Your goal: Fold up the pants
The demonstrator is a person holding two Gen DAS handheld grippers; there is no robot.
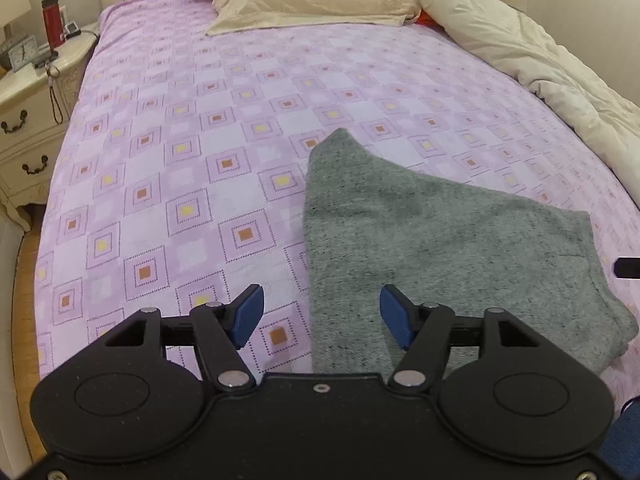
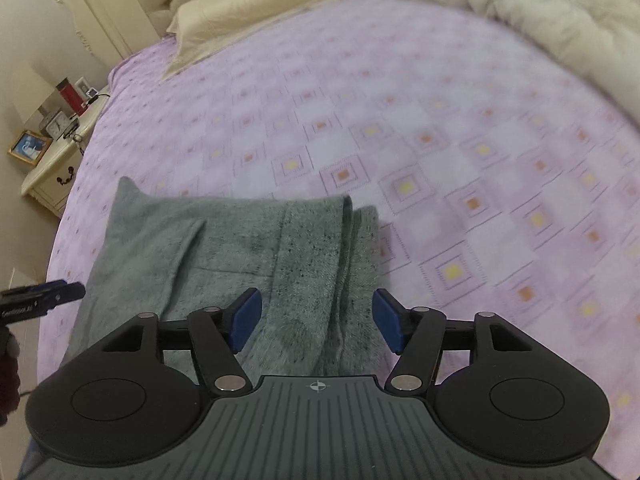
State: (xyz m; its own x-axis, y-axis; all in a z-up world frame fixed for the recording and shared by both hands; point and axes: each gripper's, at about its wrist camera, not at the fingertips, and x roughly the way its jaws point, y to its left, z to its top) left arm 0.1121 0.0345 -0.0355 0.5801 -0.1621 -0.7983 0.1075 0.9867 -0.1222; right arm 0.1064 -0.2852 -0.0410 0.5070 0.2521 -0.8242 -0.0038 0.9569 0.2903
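Grey fleece pants [image 1: 420,240] lie folded on the purple checked bedspread [image 1: 180,140]. My left gripper [image 1: 322,316] is open and empty, hovering above the pants' left edge. In the right wrist view the pants [image 2: 240,248] show stacked folded edges on their right side. My right gripper [image 2: 316,320] is open and empty, just above that folded end. The left gripper's tip shows at the left edge of the right wrist view [image 2: 44,298], beside the pants. The right gripper's tip shows at the right edge of the left wrist view [image 1: 628,267].
A cream pillow [image 1: 304,0] lies at the head of the bed and a rumpled cream duvet [image 1: 532,48] runs along the right side. A nightstand [image 1: 32,92] with a red bottle [image 1: 53,26] and clock stands left of the bed.
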